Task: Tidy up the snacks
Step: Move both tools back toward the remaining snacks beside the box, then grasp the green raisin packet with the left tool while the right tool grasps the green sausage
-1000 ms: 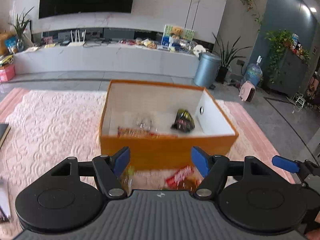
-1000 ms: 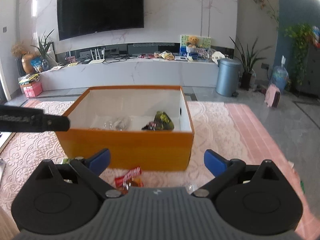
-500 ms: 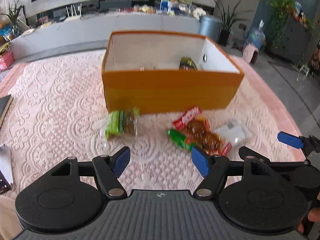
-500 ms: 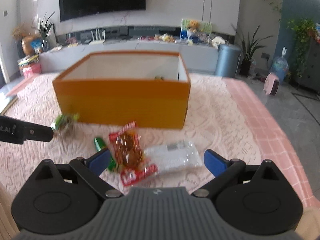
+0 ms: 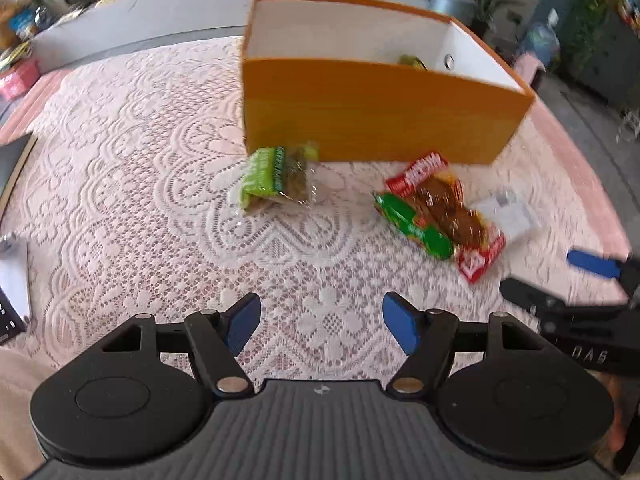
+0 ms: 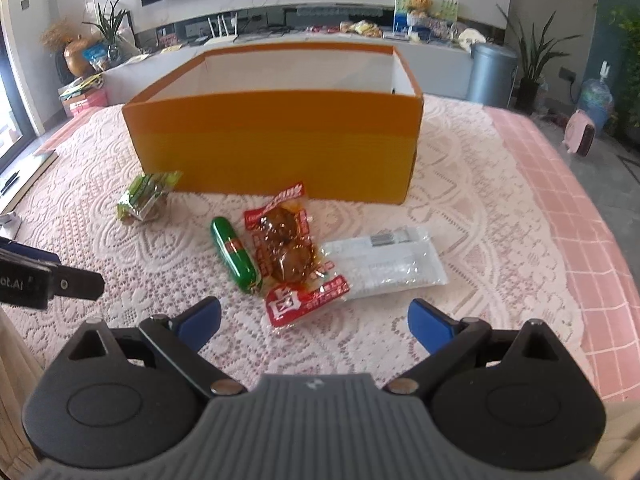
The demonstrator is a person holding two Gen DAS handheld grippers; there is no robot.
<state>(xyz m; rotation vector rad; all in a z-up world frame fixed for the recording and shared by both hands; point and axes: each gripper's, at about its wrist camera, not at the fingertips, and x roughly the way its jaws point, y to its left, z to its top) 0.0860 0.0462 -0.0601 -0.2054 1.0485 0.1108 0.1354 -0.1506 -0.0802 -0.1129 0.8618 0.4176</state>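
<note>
An orange box [image 5: 360, 116] [image 6: 280, 148] with white inner walls stands on the lace cloth, a dark snack [image 5: 412, 62] showing inside it. In front of it lie a green-topped clear packet [image 5: 276, 178] [image 6: 146, 196], a green sausage stick [image 5: 412, 226] [image 6: 236, 256], a red packet of brown pieces [image 5: 448, 212] [image 6: 292, 256] and a clear white packet [image 5: 506, 212] [image 6: 384, 264]. My left gripper [image 5: 320, 322] hovers open over bare cloth, short of the green-topped packet. My right gripper [image 6: 314, 320] is open just short of the red packet's near end.
The lace cloth [image 6: 460, 168] covers a pink table whose right edge [image 6: 568, 200] drops to the floor. A dark flat object [image 5: 12, 168] and papers [image 5: 12, 280] lie at the left edge. A grey bin [image 6: 492, 74] and a long white counter [image 6: 280, 40] stand behind.
Both grippers have sunk and tipped downward, so the loose snacks in front of the box have come into full view. Both grippers stay open as before.
</note>
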